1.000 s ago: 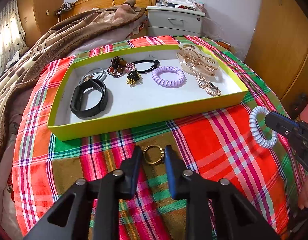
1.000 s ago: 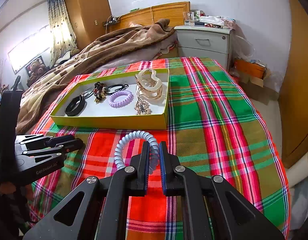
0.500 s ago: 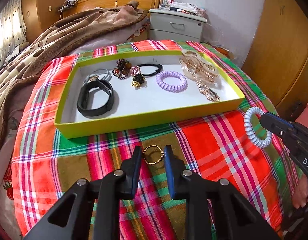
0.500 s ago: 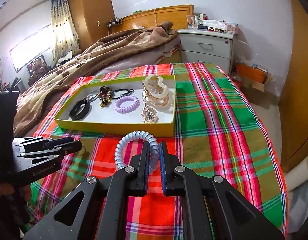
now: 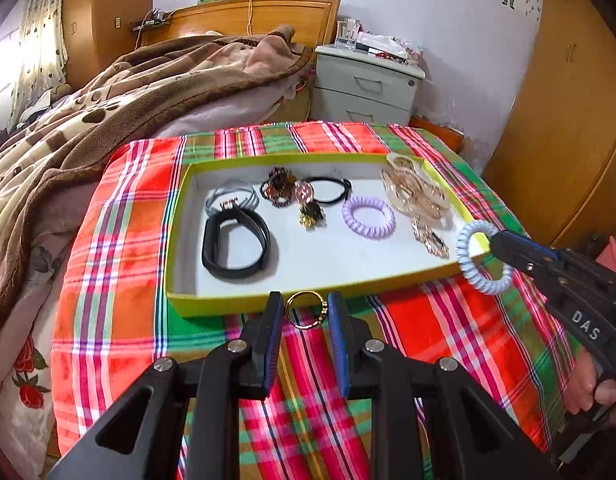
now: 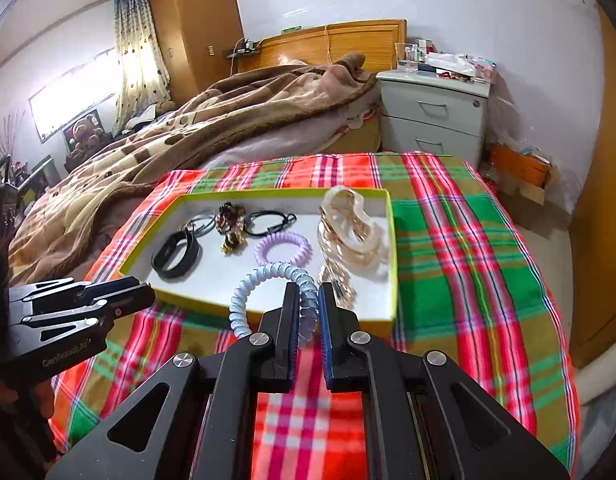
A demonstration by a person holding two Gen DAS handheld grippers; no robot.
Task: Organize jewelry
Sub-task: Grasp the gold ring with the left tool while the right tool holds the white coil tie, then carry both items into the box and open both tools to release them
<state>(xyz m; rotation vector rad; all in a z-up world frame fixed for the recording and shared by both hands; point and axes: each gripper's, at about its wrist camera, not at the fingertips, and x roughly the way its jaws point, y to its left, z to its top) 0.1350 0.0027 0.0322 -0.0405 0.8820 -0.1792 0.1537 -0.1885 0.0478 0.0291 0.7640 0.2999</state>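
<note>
A yellow-rimmed tray (image 5: 212,304) with a white floor sits on the plaid cloth and holds a black band (image 5: 234,246), a purple coil tie (image 5: 368,217), gold clips (image 5: 414,192) and other pieces. My left gripper (image 5: 306,312) is shut on a gold ring (image 5: 304,314), held just before the tray's near rim. My right gripper (image 6: 308,304) is shut on a pale blue coil hair tie (image 6: 260,284), held over the tray's near right corner (image 6: 390,316). The tie also shows in the left wrist view (image 5: 482,258).
The plaid cloth (image 6: 468,260) covers a low table beside a bed with a brown blanket (image 5: 108,92). A grey nightstand (image 5: 366,84) stands behind. A wooden wardrobe (image 5: 568,120) is at the right.
Both grippers have lifted and moved forward toward the tray with their pieces. The blue coil tie now hangs over the tray's near right corner.
</note>
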